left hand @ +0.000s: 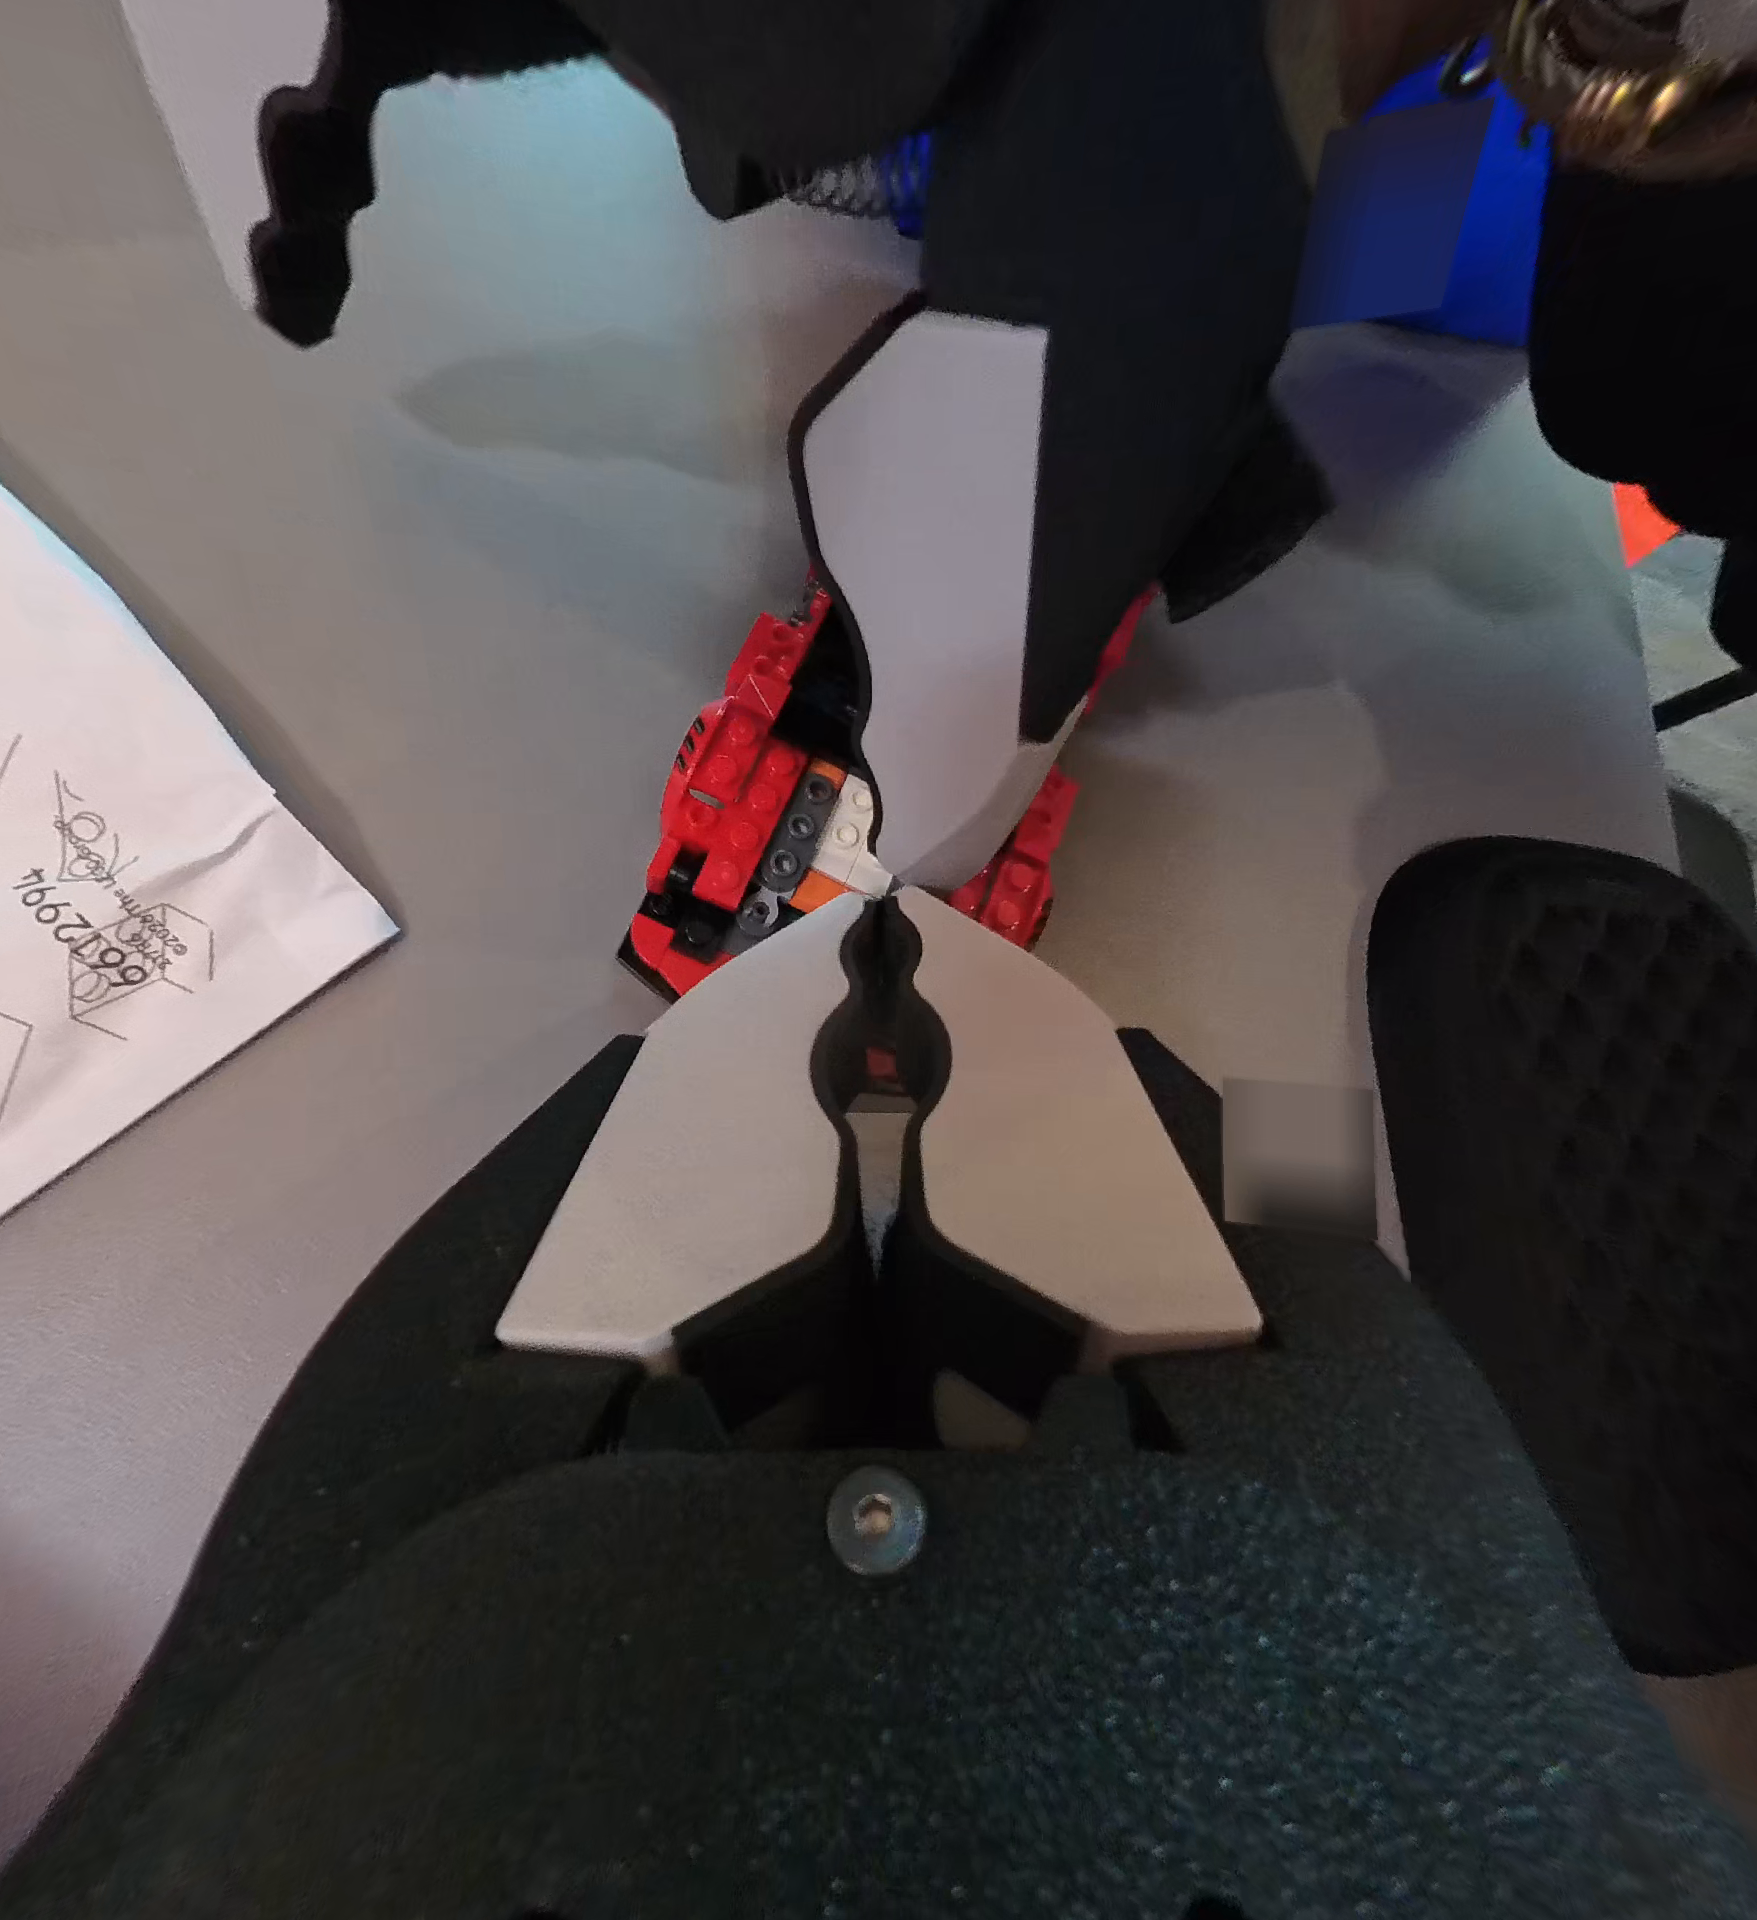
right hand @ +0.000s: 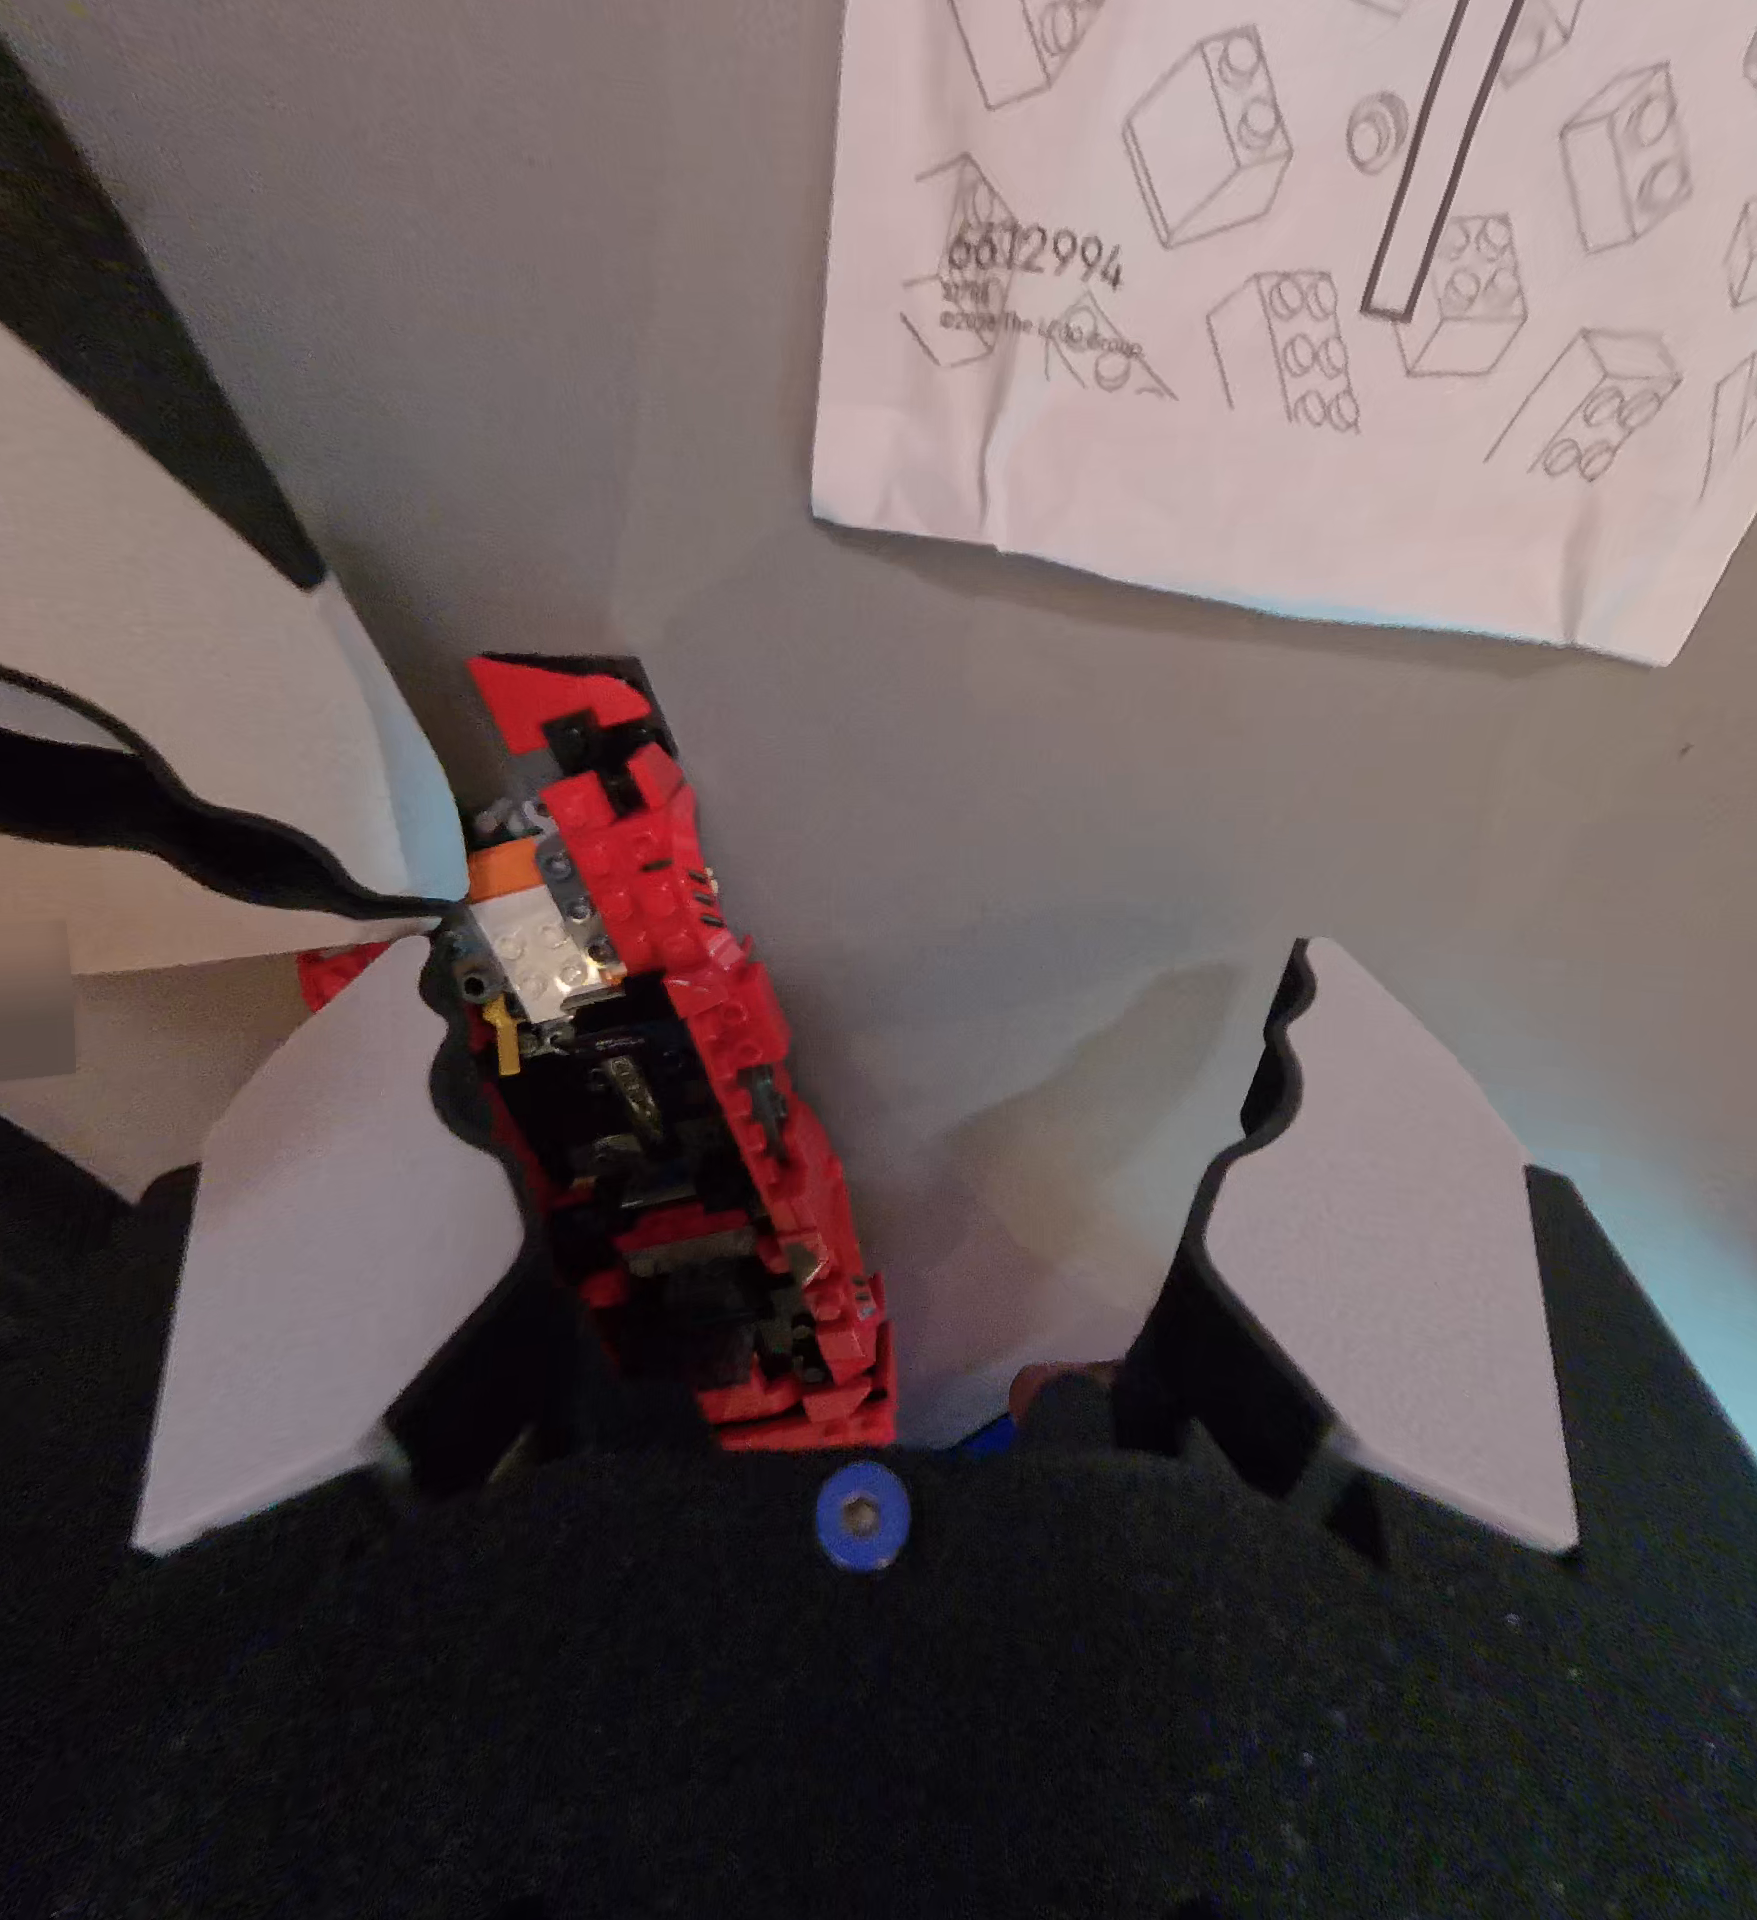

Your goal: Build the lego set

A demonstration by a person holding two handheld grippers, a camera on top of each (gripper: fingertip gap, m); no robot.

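A red and black lego car model (right hand: 687,1091) lies on the grey table (right hand: 957,779), with a white plate (right hand: 541,956) and an orange piece on one end. It also shows in the left wrist view (left hand: 739,800). My left gripper (left hand: 882,902) is shut, and its tips touch the edge of the white plate (left hand: 853,831); whether they pinch a small piece I cannot tell. It enters the right wrist view from the left (right hand: 438,914). My right gripper (right hand: 853,951) is open wide around the model, which rests against its left finger (right hand: 334,1195). The right gripper also shows in the left wrist view (left hand: 599,592).
A white paper bag (right hand: 1321,312) printed with brick drawings lies beyond the model, and also shows in the left wrist view (left hand: 74,883). A blue object (left hand: 1404,208) and a person's wrist with a bracelet (left hand: 1622,83) are at the far right.
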